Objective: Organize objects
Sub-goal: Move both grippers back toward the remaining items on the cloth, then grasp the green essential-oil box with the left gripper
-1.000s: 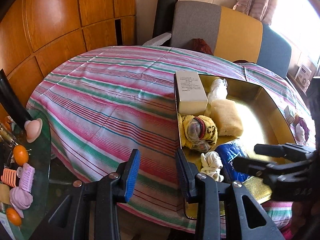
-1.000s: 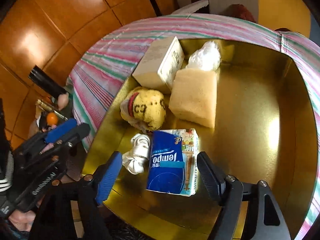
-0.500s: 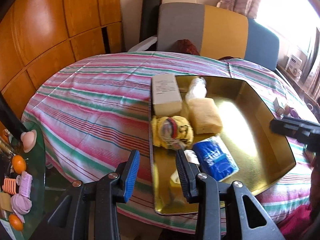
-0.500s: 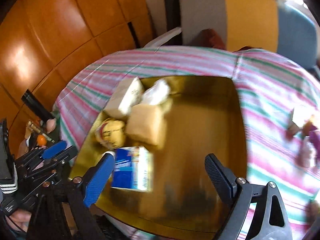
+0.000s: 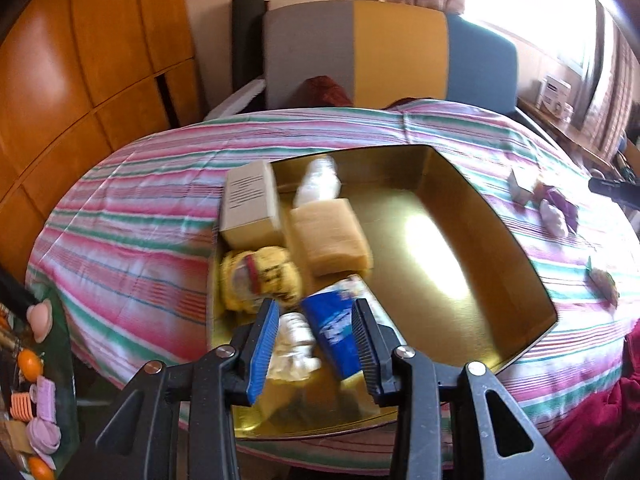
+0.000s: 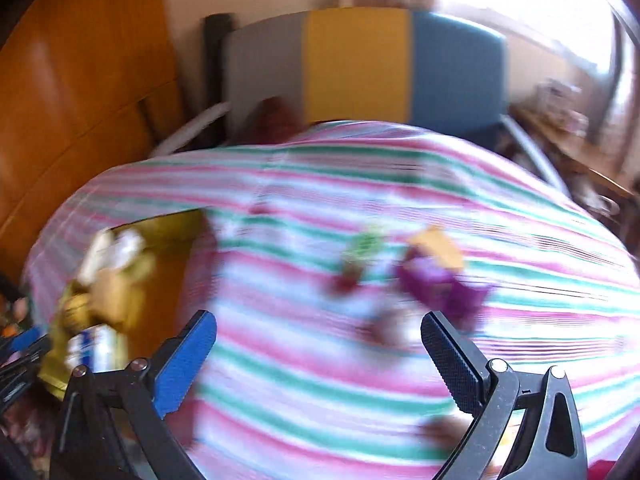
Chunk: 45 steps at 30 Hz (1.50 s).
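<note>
— Both claws are seen spread apart, with nothing gripped. Where is the left claw [image 5: 314,344] placed against the gold tray [image 5: 480,216]?

— It is held over the tray's near end. Between its fingers a white cloth bundle [image 5: 296,344] and a blue tissue pack [image 5: 334,330] are framed, lying on the tray floor, and no contact with either finger can be made out.

— What else is kept in the tray?

— A yellow plush toy [image 5: 262,276] is found just beyond the bundle, a tan sponge [image 5: 328,236] beside it, a white box [image 5: 250,204] at the far left corner, and a clear plastic wrap [image 5: 318,182] next to that box. The tray's right half is seen bare.

— And the right claw [image 6: 318,354]?

— It is held above the striped tablecloth [image 6: 320,380], to the right of the tray. A purple packet [image 6: 440,284] is seen just beyond its right finger, with a small green and red item [image 6: 356,260] further left. That view is heavily smeared, so the small things cannot be identified, and the tray is cut off behind the left finger.

— Are the hands shown?

— Only the black claw bodies are caught in both views; the hands are hidden.
</note>
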Tool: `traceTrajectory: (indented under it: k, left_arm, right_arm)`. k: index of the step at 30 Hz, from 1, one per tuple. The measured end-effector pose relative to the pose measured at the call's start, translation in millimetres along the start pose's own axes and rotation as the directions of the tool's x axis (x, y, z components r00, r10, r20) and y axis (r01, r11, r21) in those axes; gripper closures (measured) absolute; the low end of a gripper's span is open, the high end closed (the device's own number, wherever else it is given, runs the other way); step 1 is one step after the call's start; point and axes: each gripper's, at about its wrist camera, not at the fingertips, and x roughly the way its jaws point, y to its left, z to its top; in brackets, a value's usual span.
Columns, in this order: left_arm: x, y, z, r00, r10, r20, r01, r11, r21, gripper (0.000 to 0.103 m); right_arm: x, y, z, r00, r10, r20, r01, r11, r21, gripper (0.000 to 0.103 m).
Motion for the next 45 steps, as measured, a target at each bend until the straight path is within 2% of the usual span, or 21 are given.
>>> traceTrajectory:
  k: [2,5,8,10,11,13,16,20,24,31,35,40,45]
  left_arm:
    - [0.3,-11.1,4.2,1.0,-0.015,-0.002,0.015,1.0,0.023,0.064]
    - [1.3,-30.0,12.0,0.999,-0.051,-0.007,0.052,0.997,0.056,0.061]
    - [4.4,-52.1,20.9,0.994,-0.108,-0.019,0.11,0.991,0.082,0.061]
    - [6.0,-71.6,26.1,0.988,-0.149,-0.024,0.151,0.983,0.109,0.061]
    - [7.3,-82.7,29.5,0.984,-0.176,-0.032,0.178,0.977,0.119,0.061]
    - [9.2,-100.8,34.9,0.975,-0.218,-0.047,0.223,0.966,0.131,0.061]
    - [10.9,-129.6,44.6,0.962,-0.264,-0.063,0.271,0.948,0.166,0.061]
    - [15.4,-161.6,56.5,0.95,-0.299,-0.088,0.311,0.931,0.189,0.061]
    - [29.8,-187.5,73.6,0.945,-0.305,-0.115,0.324,0.923,0.206,0.061]
    - [74.4,-221.3,101.8,0.937,-0.295,-0.188,0.329,0.927,0.181,0.061]
    - [96.6,-241.9,120.5,0.945,-0.273,-0.183,0.309,0.927,0.213,0.06]
    - [131.3,-269.0,144.1,0.945,-0.257,-0.203,0.303,0.922,0.243,0.053]
    - [157.5,-292.0,165.3,0.95,-0.249,-0.187,0.293,0.916,0.273,0.047]
  right_arm:
    - [2.0,-38.9,1.9,0.997,-0.079,0.007,0.078,0.996,0.053,0.0]
    - [7.0,-99.8,-3.2,0.979,-0.203,0.012,0.199,0.967,0.162,0.0]
    - [12.9,-158.9,-22.9,0.957,-0.288,-0.032,0.281,0.898,0.337,0.0]
    - [17.0,-193.6,-33.5,0.955,-0.268,-0.124,0.294,0.818,0.495,0.0]
    - [13.1,-206.7,-36.3,0.965,-0.239,-0.105,0.256,0.79,0.557,0.0]
    - [8.1,-221.7,-40.0,0.975,-0.21,-0.079,0.212,0.75,0.626,0.0]
    - [8.7,-228.8,-44.8,0.981,-0.173,-0.084,0.184,0.719,0.67,0.0]
    - [10.5,-227.8,-45.7,0.986,-0.146,-0.085,0.164,0.715,0.68,0.0]
    - [13.8,-222.8,-45.0,0.991,-0.11,-0.083,0.137,0.725,0.675,0.0]
    - [15.8,-216.2,-45.6,0.995,-0.057,-0.082,0.097,0.749,0.656,0.0]
    - [16.8,-216.4,-47.6,0.995,-0.043,-0.09,0.092,0.748,0.658,0.0]
    - [20.3,-213.8,-45.9,0.995,-0.016,-0.094,0.074,0.753,0.654,0.0]
    - [24.0,-210.1,-45.0,0.995,0.006,-0.099,0.061,0.757,0.651,0.0]
